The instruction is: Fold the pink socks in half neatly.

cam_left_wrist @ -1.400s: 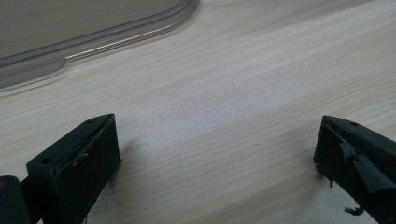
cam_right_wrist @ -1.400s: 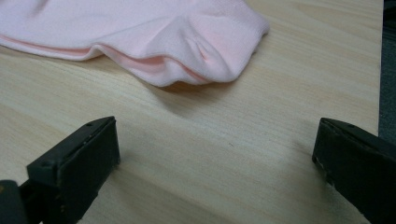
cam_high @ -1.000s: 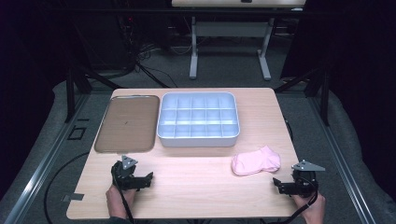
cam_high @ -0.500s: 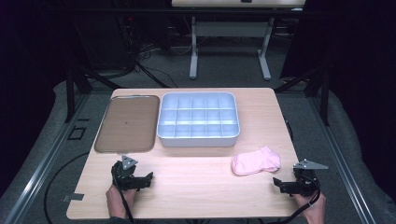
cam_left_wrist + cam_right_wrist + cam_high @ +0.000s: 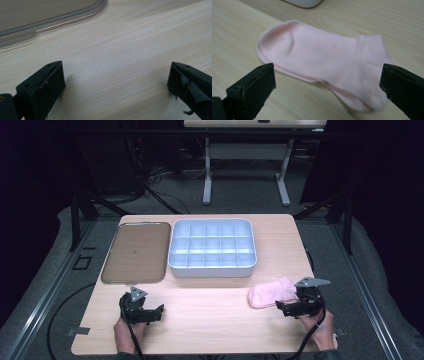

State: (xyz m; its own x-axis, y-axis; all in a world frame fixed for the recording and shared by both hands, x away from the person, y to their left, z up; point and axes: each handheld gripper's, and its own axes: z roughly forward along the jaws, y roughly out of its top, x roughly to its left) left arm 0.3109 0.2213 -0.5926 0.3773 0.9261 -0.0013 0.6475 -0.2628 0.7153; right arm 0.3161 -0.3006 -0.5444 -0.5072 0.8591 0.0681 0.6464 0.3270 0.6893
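The pink sock point(image 5: 322, 62) lies flat on the worktop point(image 5: 210, 305) at its near right, unmoved. The right tongs point(image 5: 292, 307) have edged left until they are just beside it, jaws wide apart, likely about to grip. The left tongs point(image 5: 150, 312) rest open, near left.

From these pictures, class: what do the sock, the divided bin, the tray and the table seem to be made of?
Sock: soft pink knit fabric, limp and creased, with a ribbed-looking cuff.
Bin: probably moulded plastic, pale blue-grey, smooth, with thin dividers.
Tray: likely clear or tinted plastic; its rim looks see-through and glossy.
Table: light wood or wood-look laminate, matte, with visible grain lines.
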